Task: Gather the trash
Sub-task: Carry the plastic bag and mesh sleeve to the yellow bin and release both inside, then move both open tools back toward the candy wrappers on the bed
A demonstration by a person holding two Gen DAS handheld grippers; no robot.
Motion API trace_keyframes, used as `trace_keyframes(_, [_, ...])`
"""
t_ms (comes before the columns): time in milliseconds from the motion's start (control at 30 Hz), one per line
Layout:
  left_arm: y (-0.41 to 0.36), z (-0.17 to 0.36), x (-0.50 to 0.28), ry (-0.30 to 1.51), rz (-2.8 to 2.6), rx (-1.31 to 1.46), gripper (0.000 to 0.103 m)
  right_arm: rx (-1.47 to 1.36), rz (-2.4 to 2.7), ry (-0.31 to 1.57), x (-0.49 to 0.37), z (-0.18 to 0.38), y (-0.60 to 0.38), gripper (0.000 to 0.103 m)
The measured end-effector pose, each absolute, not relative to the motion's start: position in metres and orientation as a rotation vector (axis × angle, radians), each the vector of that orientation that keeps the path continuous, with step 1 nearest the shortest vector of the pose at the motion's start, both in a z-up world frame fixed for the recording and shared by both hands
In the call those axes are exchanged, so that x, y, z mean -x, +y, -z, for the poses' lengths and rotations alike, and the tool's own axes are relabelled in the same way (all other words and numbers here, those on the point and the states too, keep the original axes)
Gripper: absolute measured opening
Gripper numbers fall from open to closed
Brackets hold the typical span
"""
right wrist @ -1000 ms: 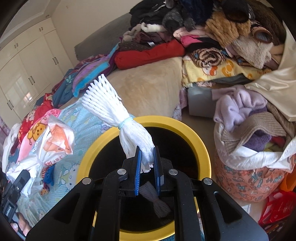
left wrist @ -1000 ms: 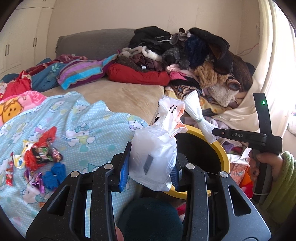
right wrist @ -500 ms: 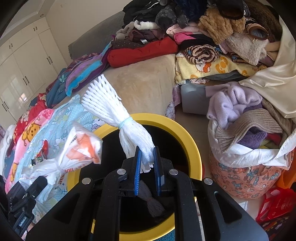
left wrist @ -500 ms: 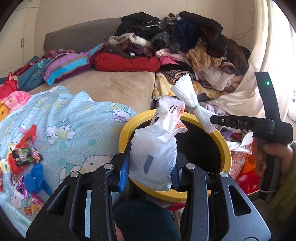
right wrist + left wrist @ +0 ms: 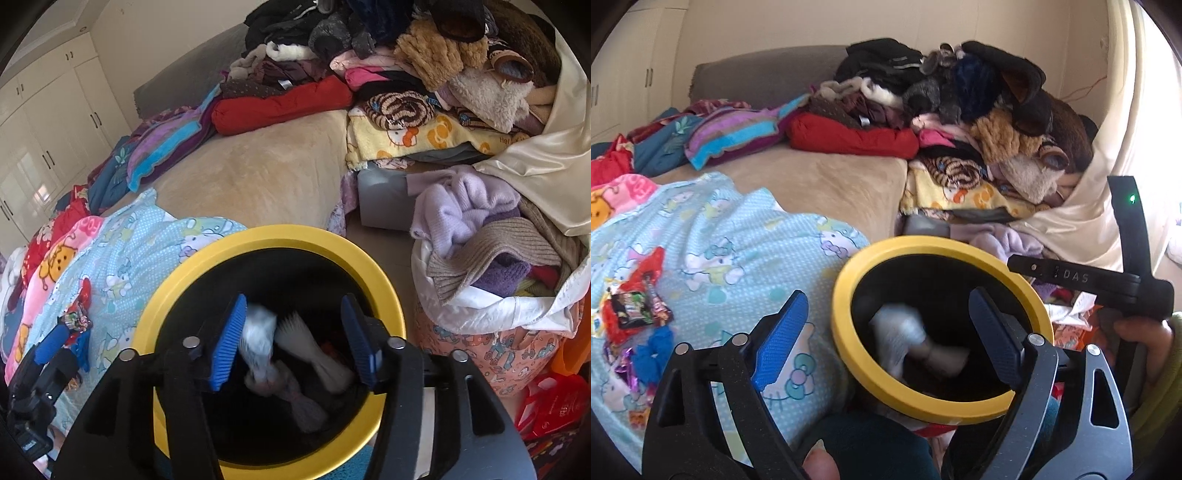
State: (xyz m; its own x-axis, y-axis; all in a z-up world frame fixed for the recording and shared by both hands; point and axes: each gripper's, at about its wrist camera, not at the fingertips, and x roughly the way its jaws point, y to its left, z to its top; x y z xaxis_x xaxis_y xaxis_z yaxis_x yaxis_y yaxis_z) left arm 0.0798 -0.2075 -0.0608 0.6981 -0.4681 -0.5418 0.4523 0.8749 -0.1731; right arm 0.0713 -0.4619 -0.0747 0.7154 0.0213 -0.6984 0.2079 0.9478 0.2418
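Both the left gripper and right gripper have just spread, dropping the plastic bag and foam net into the yellow-rimmed bin, while wrappers remain on the bed.

We cannot make out the white bag inside the yellow-rimmed bin: it is smeared by motion blur, and in the right wrist view it shows only as a pale streak beside the foam net. The bin's floor is lost in darkness. Its near rim is covered by the left tongs and, in the other view, by the right tongs. The candy wrappers are too small for us to read.
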Motion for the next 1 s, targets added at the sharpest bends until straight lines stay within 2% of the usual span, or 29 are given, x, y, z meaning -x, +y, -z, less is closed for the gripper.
trace_keyframes(100, [-0.199,0.058,-0.077,0.607,0.488,0.036,0.08,-0.309,0.087,0.752,-0.07,0.072,-0.454,0.058])
trace_keyframes(200, [-0.19,0.056,-0.075,0.598,0.469,0.048,0.092,-0.3,0.065,0.73,-0.068,0.067,-0.443,0.064])
trace_keyframes(367, [-0.177,0.05,-0.07,0.577,0.446,0.056,0.092,-0.286,0.041,0.704,-0.066,0.06,-0.429,0.071])
trace_keyframes(1000, [-0.128,0.038,-0.061,0.531,0.331,0.109,0.092,-0.213,-0.068,0.579,-0.05,0.032,-0.373,0.077])
